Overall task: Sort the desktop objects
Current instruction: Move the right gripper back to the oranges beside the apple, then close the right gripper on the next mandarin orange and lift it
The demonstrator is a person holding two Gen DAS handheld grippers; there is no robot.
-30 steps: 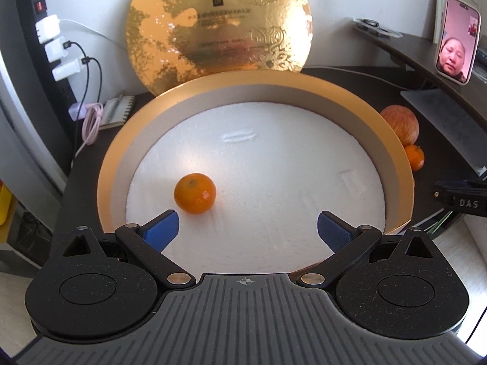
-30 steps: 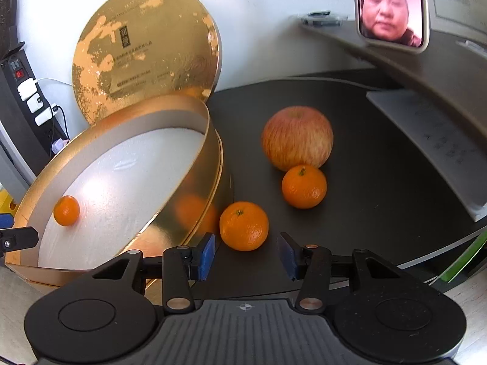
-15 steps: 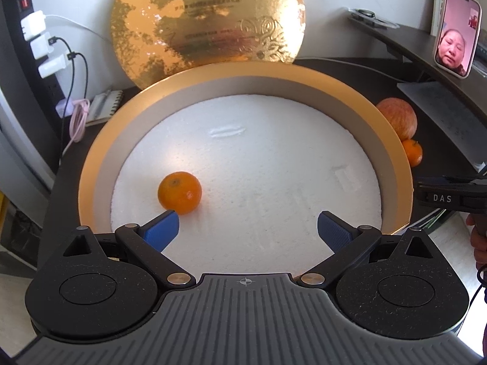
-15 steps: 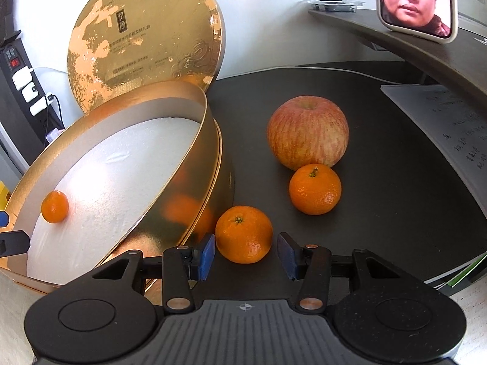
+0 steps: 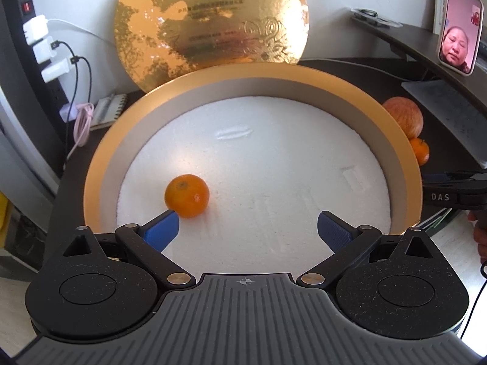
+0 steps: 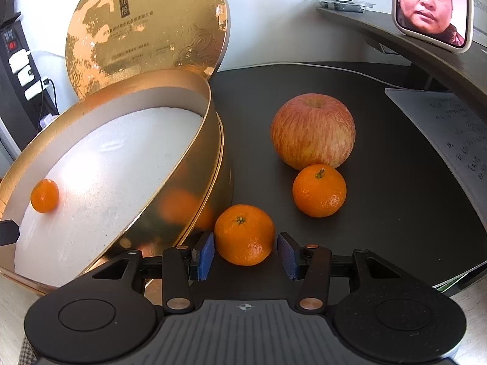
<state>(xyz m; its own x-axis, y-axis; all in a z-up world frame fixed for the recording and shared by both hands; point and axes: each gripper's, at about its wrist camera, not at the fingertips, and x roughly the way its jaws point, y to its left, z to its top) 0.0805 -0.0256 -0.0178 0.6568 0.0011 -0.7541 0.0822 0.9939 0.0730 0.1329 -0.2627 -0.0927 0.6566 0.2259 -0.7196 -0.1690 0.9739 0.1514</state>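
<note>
Done: one mandarin (image 5: 187, 195) in box (image 5: 100, 167), off my empty wide-open left gripper's (image 5: 248, 228) left fingertip | Left: apple (image 6: 313, 130), far mandarin (image 6: 319, 190) ahead | Now: I straddle near mandarin (image 6: 244, 234), right gripper (image 6: 246, 254) narrow, pads not pressing.

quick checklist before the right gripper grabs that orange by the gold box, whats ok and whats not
1. Near orange sits between the right gripper pads: ok.
2. Pads pressing on it: not ok, a slim gap shows on each side, so nothing is gripped yet.
3. Gold box wall close beside the left pad: cannot tell if there is room to close without rubbing it.
4. Second orange and apple stand apart from the pads: ok.
5. Room in the box: ok, only one orange lies on the white liner.
6. Left gripper open and empty over the box: ok.
</note>
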